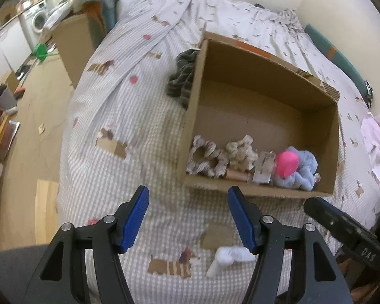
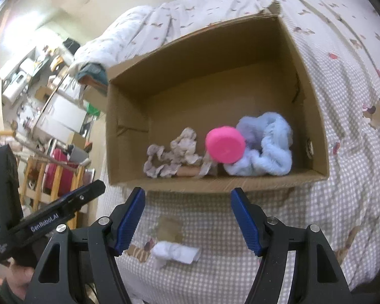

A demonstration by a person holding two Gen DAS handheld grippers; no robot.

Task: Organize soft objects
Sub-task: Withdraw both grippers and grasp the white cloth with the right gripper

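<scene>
A cardboard box lies on the bed. Along its near wall lie beige patterned scrunchies, a pale blue fluffy scrunchie and a pink round object. A white rolled sock lies on the bedspread in front of the box. My left gripper is open and empty just above the sock. My right gripper is open and empty over the same sock. A dark striped cloth lies left of the box.
The checked bedspread with dog prints covers the bed. A pink garment lies at the right. The right gripper's body shows in the left view, the left gripper's body in the right view. Wooden floor and furniture lie left.
</scene>
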